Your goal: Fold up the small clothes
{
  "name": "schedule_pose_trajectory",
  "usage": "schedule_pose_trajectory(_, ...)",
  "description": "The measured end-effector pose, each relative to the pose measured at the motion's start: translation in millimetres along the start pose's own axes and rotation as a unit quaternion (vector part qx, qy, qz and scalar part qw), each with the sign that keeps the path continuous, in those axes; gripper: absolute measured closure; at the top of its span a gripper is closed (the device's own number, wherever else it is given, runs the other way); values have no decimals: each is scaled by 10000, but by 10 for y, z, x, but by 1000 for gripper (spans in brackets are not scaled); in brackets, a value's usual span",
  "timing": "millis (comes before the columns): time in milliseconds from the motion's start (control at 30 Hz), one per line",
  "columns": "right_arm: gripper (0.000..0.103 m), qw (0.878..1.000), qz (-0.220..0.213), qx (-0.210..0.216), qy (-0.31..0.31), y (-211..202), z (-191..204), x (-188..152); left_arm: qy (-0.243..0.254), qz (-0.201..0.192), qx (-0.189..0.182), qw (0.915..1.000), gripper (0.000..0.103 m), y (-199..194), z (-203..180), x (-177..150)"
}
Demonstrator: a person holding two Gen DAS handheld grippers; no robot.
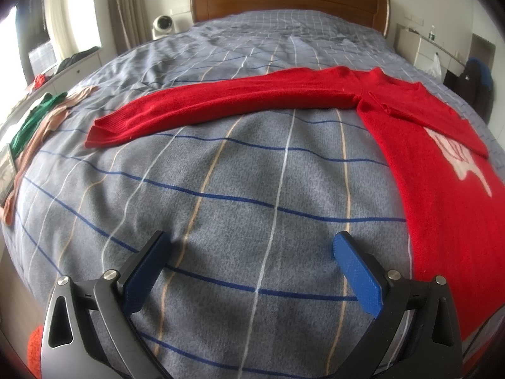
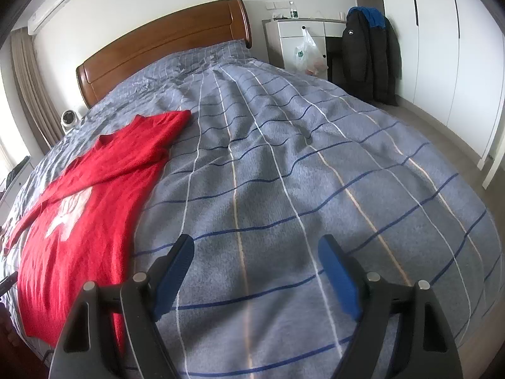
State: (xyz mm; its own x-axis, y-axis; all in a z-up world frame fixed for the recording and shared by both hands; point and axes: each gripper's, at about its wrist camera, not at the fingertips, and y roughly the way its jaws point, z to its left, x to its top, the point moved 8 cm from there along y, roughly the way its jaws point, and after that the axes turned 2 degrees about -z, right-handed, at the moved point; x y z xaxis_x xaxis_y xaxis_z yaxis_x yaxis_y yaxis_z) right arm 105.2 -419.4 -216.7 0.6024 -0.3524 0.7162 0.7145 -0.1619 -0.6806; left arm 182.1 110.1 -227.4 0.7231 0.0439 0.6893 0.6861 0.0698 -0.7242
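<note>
We hold both grippers above a bed [image 1: 221, 189] covered with a grey-blue blanket crossed by white, beige and dark blue lines. The left gripper [image 1: 252, 246] stands wide, its blue pads [image 1: 359, 278] well apart, with nothing between them but bare blanket. The right gripper [image 2: 255, 249] is likewise spread wide and empty, tilted down toward the blanket near the foot edge of the bed.

The red sweater [image 1: 442, 205] lies flat on the blanket between our two grippers — to the right in the left wrist view, to the left in the right wrist view [image 2: 82, 214]. A white and pink figure [image 1: 457, 158] shows on its body. One long sleeve [image 1: 221, 107] stretches straight out across the bed toward its left edge, cuff end just short of that side. The other sleeve [image 2: 151, 135] looks folded in over the upper body of the sweater, toward the wooden headboard [image 2: 164, 41]. Neither gripper touches the garment.

Along the left edge of the bed lie a green garment [image 1: 34, 117] and a beige-pink one [image 1: 47, 126], side by side and touching. Beyond the head corner on that side stands a small white round device [image 1: 162, 25]. Past the right edge we see a white cabinet with a plastic bag [image 2: 307, 52] hanging from it, and a dark jacket [image 2: 369, 57] draped just beside — white wardrobe doors [image 2: 435, 31] fill the wall behind.
</note>
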Motion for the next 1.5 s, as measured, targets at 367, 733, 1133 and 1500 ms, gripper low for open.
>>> schedule_pose_trajectory(367,23,9999,-101,2,-50,-38,7,24,7,1,8,10000,0,-1,-4,1)
schedule_pose_trajectory(733,23,9999,-123,1,-54,-41,14,27,12,0,7,10000,0,-3,-9,0)
schedule_pose_trajectory(1133,23,9999,-132,-2,-59,-43,12,36,19,-3,13,10000,0,-5,-14,-7)
schedule_pose_trajectory(1500,23,9999,-139,-3,-59,-50,14,30,23,-2,12,10000,0,-5,-20,-4)
